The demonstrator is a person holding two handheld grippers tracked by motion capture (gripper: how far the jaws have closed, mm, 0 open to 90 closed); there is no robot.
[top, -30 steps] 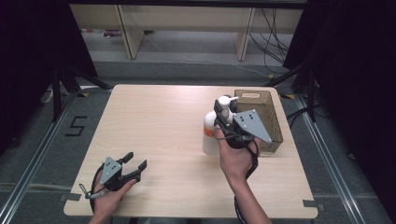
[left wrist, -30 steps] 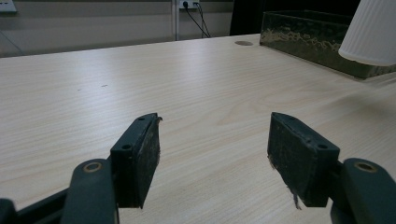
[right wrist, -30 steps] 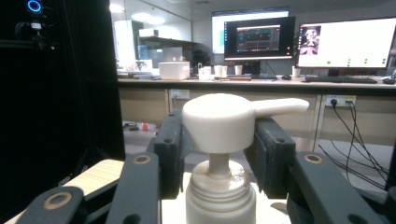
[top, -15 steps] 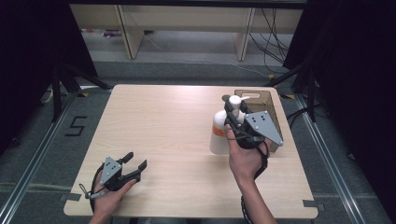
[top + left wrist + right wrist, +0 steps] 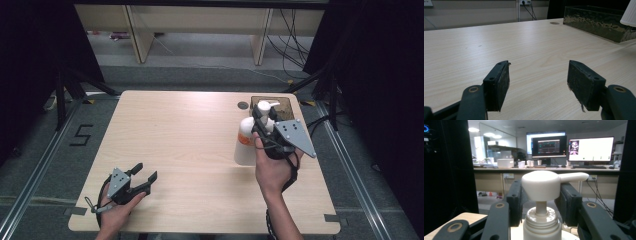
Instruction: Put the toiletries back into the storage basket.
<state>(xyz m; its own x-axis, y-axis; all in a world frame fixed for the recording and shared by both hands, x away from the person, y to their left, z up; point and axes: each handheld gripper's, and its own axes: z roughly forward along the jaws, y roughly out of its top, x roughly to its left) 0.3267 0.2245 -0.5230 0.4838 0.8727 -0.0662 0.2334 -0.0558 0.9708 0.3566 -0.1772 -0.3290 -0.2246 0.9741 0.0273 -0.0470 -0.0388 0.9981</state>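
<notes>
My right gripper [image 5: 263,119] has its fingers closed around the pump top of the tall white plastic pump bottle [image 5: 246,142], beside the dark see-through box [image 5: 285,103]. My left gripper [image 5: 141,176] rests open on the pale wooden counter [image 5: 180,145].

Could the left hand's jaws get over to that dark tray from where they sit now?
Probably yes. The left gripper rests open at the near corner, and bare table lies between it and the tray. The pump bottle, held by the right gripper, stands beside the tray's near end.

Bottle [image 5: 245,145] just left of bin [image 5: 286,104]
</notes>
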